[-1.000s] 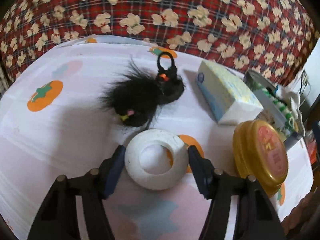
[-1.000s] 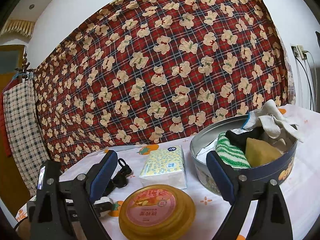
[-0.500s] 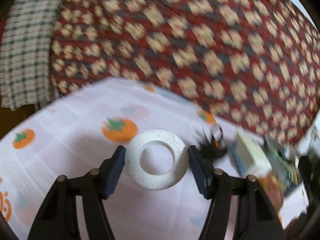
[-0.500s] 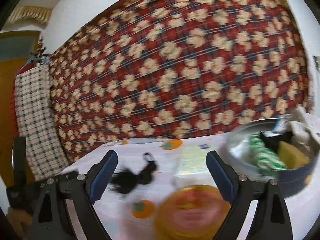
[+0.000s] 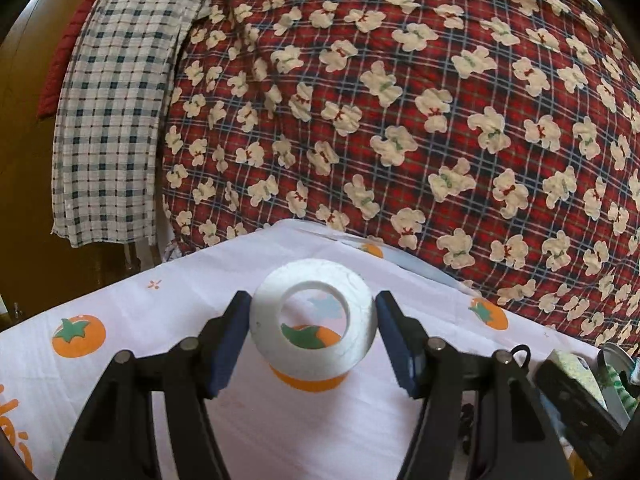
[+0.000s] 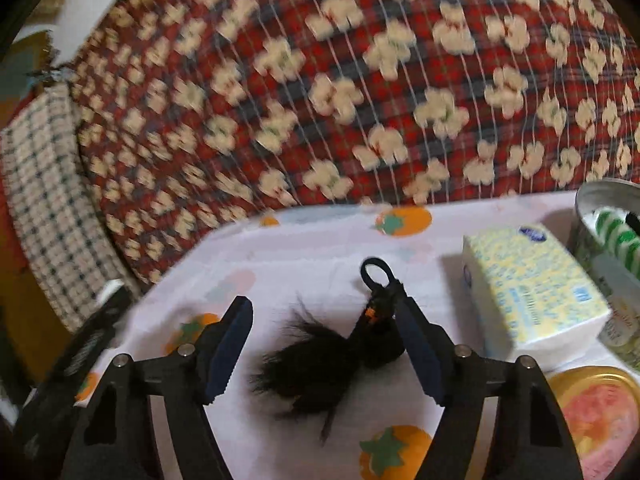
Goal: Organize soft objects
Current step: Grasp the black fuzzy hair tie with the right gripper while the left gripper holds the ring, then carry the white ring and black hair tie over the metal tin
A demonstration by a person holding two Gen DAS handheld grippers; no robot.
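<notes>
My left gripper (image 5: 313, 336) is shut on a white foam ring (image 5: 264, 332) and holds it above the tomato-print tablecloth (image 5: 120, 312). My right gripper (image 6: 324, 348) is open and hangs over a black furry toy with a loop (image 6: 320, 356) that lies on the cloth between its fingers. A tissue pack (image 6: 532, 284) lies to the right of the toy. A round tin (image 6: 588, 208) with a green striped cloth (image 6: 616, 236) in it stands at the far right.
A yellow lid (image 6: 600, 412) lies at the lower right in the right wrist view. A red plaid bear-print blanket (image 5: 400, 100) rises behind the table. A checked cloth (image 5: 112, 100) hangs at the left. The tin (image 5: 612, 356) and tissue pack (image 5: 572, 372) show at the left wrist view's right edge.
My left gripper has lifted the white ring off the table and swung left, away from the black toy. My right gripper has moved left and down over the black toy.
</notes>
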